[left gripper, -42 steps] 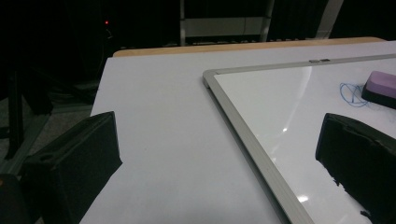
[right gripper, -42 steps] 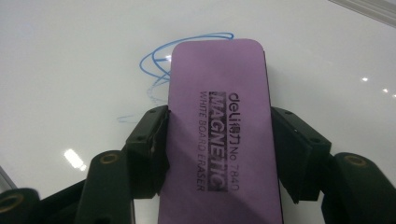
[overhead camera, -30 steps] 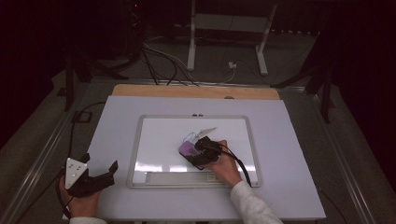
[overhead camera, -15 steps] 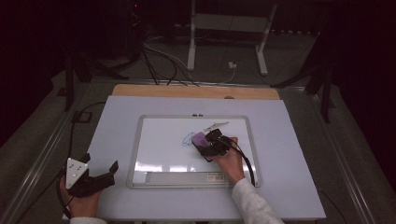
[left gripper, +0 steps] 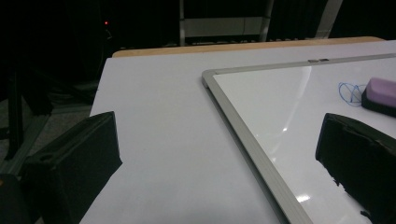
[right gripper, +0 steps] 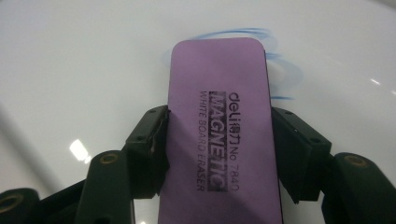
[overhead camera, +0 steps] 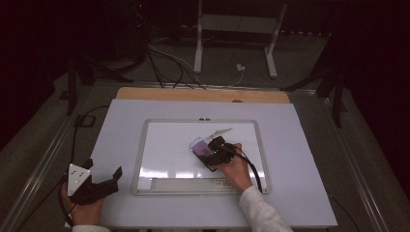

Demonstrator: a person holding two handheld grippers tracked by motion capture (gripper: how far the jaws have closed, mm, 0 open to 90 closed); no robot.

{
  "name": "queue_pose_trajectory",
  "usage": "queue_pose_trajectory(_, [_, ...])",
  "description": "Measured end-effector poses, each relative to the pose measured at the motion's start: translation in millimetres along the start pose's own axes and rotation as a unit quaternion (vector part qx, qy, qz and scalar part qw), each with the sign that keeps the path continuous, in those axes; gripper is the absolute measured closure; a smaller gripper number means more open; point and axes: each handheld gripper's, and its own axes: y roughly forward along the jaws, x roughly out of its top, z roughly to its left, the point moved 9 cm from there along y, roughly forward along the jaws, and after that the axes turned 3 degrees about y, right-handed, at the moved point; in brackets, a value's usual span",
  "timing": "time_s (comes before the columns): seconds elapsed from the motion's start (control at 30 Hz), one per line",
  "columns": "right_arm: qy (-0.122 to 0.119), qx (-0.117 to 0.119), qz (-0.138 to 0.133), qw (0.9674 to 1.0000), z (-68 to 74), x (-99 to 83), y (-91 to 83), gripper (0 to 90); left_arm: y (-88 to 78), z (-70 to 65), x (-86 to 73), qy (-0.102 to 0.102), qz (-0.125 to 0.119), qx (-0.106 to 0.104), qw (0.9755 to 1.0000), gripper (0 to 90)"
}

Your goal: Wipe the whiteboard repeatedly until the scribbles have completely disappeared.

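Eraser (right gripper: 219, 126) clamped, hand-held gripper (right gripper: 219, 149) low.

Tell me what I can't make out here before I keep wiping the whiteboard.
- Blue marks, right gripper view: the purple eraser covers most of them.
- Same marks, left gripper view: cut by the eraser and the frame edge.
- High view: the marks' shape is too small to read; the right gripper overlaps them.

Both black grippers trail black cables, the left gripper (overhead camera: 118, 175) tops a grey three-cornered plate, the right sleeve (overhead camera: 263, 212) is white.
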Motion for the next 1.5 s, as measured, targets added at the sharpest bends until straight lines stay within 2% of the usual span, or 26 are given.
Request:
queue_pose_trajectory(0.07, [0.027, -0.03, -0.006, 0.9992, -17.9, 1.0, -1.7, 41.1, 0.0, 0.1, -0.2, 0.0, 0.0, 0.0, 1.0, 0.6])
queue_pose_trajectory(0.1, [0.041, -0.037, -0.007, 0.9985, -24.8, 1.0, -2.5, 41.1, 0.1, 0.1, -0.2, 0.0, 0.001, 0.0, 1.0, 0.6])
queue_pose_trajectory(0.17, [0.058, -0.044, -0.007, 0.9973, -30.6, 0.8, -3.5, 41.1, 0.5, -0.3, -0.4, 0.0, 0.002, 0.0, 1.0, 0.6])
queue_pose_trajectory(0.2, [0.056, -0.049, -0.006, 0.9972, -29.8, 0.9, -3.6, 41.1, 0.8, -0.7, -0.5, 0.0, 0.001, -0.001, 1.0, 0.6])
queue_pose_trajectory(0.23, [0.048, -0.051, -0.006, 0.9975, -27.5, 1.0, -3.6, 41.1, 1.0, -0.9, -0.4, 0.001, 0.002, -0.001, 1.0, 0.6])
queue_pose_trajectory(0.3, [0.038, -0.027, -0.001, 0.9989, -15.3, -0.3, -2.5, 41.1, 1.4, -1.4, -0.4, 0.002, 0.002, -0.001, 1.0, 0.6])
queue_pose_trajectory(0.37, [0.014, -0.006, 0.004, 0.9999, 0.2, -2.0, -1.7, 41.0, 1.4, -1.7, -0.4, 0.002, 0.002, -0.001, 1.0, 0.6])
queue_pose_trajectory(0.43, [-0.014, 0.022, 0.01, 0.9996, 18.7, -4.3, -1.2, 41.0, 1.1, -1.6, -0.3, 0.002, 0.002, -0.001, 1.0, 0.6])
queue_pose_trajectory(0.5, [-0.044, 0.044, 0.016, 0.9979, 34.5, -6.5, -0.9, 41.0, 0.7, -1.4, -0.3, 0.002, 0.002, -0.001, 1.0, 0.6])
queue_pose_trajectory(0.53, [-0.054, 0.048, 0.019, 0.9972, 38.7, -7.1, -1.0, 41.0, 0.7, -1.2, -0.5, 0.002, 0.002, -0.001, 1.0, 0.6])
queue_pose_trajectory(0.6, [-0.055, 0.046, 0.02, 0.9973, 37.7, -6.6, -0.8, 41.0, 0.6, -1.0, -0.5, 0.001, 0.002, -0.001, 1.0, 0.6])
queue_pose_trajectory(0.67, [-0.036, 0.032, 0.016, 0.9987, 27.6, -4.4, -0.3, 41.0, 0.1, -0.7, -0.3, 0.002, 0.002, 0.0, 1.0, 0.6])
queue_pose_trajectory(0.8, [0.014, -0.01, 0.005, 0.9998, -6.3, 0.2, -0.9, 41.1, 0.1, -0.3, -0.7, 0.0, 0.002, 0.0, 1.0, 0.6])
queue_pose_trajectory(0.87, [0.042, -0.034, 0.0, 0.9986, -24.3, 1.6, -2.3, 41.1, -0.1, 0.0, -0.5, 0.001, 0.001, 0.0, 1.0, 0.6])
queue_pose_trajectory(0.97, [0.083, -0.067, -0.002, 0.9943, -47.6, 2.5, -4.9, 41.1, -0.1, -0.1, -0.8, 0.0, 0.002, 0.0, 1.0, 0.6])
queue_pose_trajectory(1.07, [0.106, -0.081, -0.002, 0.9911, -58.6, 3.8, -5.6, 41.1, 0.6, -1.0, -0.8, 0.001, 0.002, -0.001, 1.0, 0.6])
queue_pose_trajectory(1.13, [0.098, -0.09, 0.0, 0.9911, -56.0, 4.8, -5.1, 41.1, 1.3, -1.5, -1.0, 0.002, 0.003, -0.001, 1.0, 0.6])
queue_pose_trajectory(1.2, [0.095, -0.067, 0.001, 0.9933, -45.7, 5.5, -2.5, 41.1, 1.6, -1.8, -1.1, 0.004, 0.005, -0.001, 1.0, 0.6])
queue_pose_trajectory(1.27, [0.077, -0.053, 0.001, 0.9956, -32.5, 6.2, 0.0, 41.1, 1.3, -2.0, -0.8, 0.004, 0.003, -0.002, 1.0, 0.6])
queue_pose_trajectory(1.4, [0.027, -0.012, 0.01, 0.9995, 1.0, 6.0, 4.3, 41.0, 1.4, -1.6, -1.2, 0.002, 0.004, -0.001, 1.0, 0.6])
queue_pose_trajectory(1.43, [0.011, 0.003, 0.014, 0.9998, 10.0, 5.5, 5.0, 41.0, 1.5, -1.7, -1.2, 0.003, 0.004, -0.001, 1.0, 0.6])
queue_pose_trajectory(1.5, [-0.015, 0.017, 0.018, 0.9996, 22.7, 4.9, 6.2, 41.0, 1.1, -1.7, -1.0, 0.004, 0.004, -0.001, 1.0, 0.6])
